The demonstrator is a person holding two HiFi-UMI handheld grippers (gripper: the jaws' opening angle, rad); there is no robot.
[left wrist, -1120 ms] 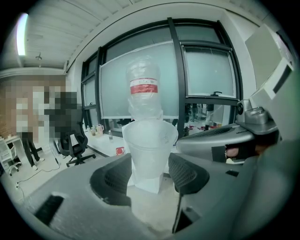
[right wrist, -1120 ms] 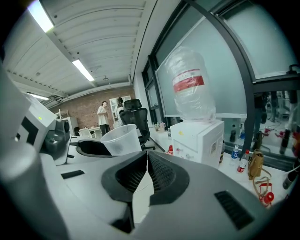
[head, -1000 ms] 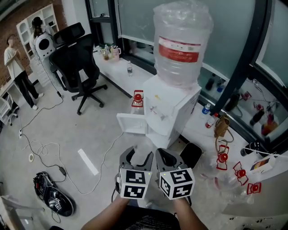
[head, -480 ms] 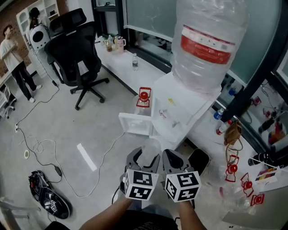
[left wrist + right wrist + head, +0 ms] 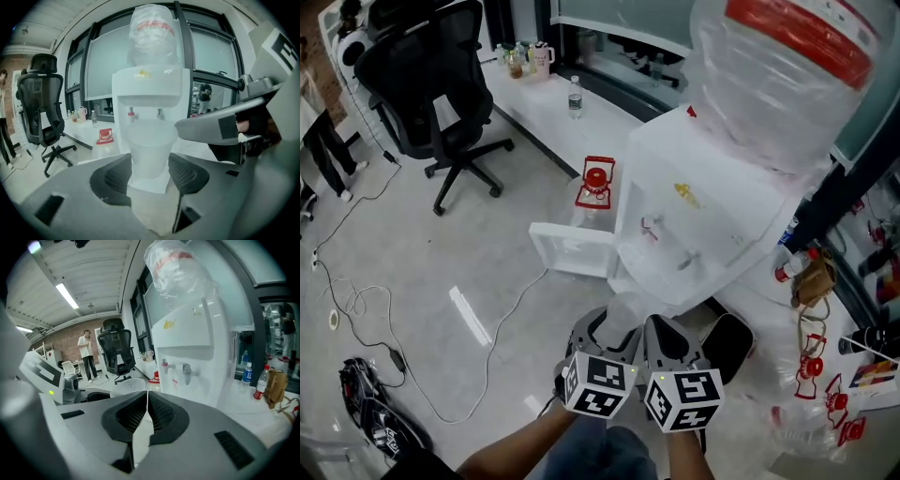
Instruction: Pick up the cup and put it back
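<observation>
A translucent plastic cup (image 5: 149, 150) stands upright between the pads of my left gripper (image 5: 150, 163), which is shut on its sides. In the head view the cup (image 5: 619, 311) shows faintly above the left gripper (image 5: 605, 336), low in the middle of the picture. My right gripper (image 5: 667, 339) rides close beside it on the right. Its jaws (image 5: 147, 398) meet with nothing between them. Straight ahead stands a white water dispenser (image 5: 703, 220) with two taps (image 5: 145, 113) and a large clear bottle (image 5: 787, 75) on top.
The dispenser's lower door (image 5: 572, 248) hangs open toward the left. A red-topped item (image 5: 595, 183) sits on the white ledge behind it. A black office chair (image 5: 422, 84), floor cables (image 5: 356, 309) and a dark bag (image 5: 370, 422) lie left. Bottles and red clips clutter the right ledge (image 5: 825, 394).
The view has closed in on the dispenser, which now fills the upper right. Both grippers stay side by side, the left one still around the cup.
</observation>
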